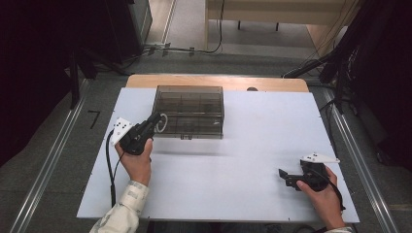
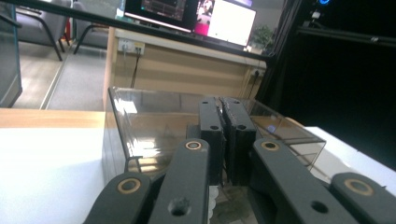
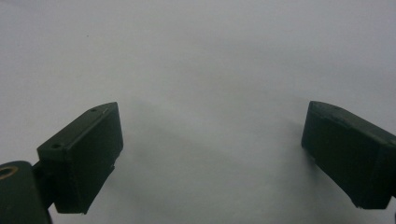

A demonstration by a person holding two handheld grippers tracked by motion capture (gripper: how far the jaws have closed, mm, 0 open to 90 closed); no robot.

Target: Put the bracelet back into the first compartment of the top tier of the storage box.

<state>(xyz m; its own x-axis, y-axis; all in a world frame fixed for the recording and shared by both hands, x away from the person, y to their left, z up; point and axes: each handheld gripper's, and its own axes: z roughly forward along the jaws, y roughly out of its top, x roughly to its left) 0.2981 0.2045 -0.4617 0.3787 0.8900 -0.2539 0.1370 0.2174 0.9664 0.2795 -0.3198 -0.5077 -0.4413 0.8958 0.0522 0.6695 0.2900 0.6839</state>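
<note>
White table, dim room — my tongs at work.
Left tongs [image 1: 156,119] together beside the clear box [image 1: 189,110] near the far edge; right tongs [image 1: 283,175] apart near the right edge.

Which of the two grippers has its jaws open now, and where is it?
The right gripper, low over the bare white table, has its jaws wide apart. The left gripper, beside the clear box, is shut.

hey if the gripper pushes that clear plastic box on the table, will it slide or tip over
The clear plastic box looks low, wide and flat-bottomed, so it would more likely slide than tip. The white table looks smooth, so it may skate easily. Its thin, see-through walls suggest it is light, stiff and rather brittle. The shut left gripper is at its near edge.
</note>
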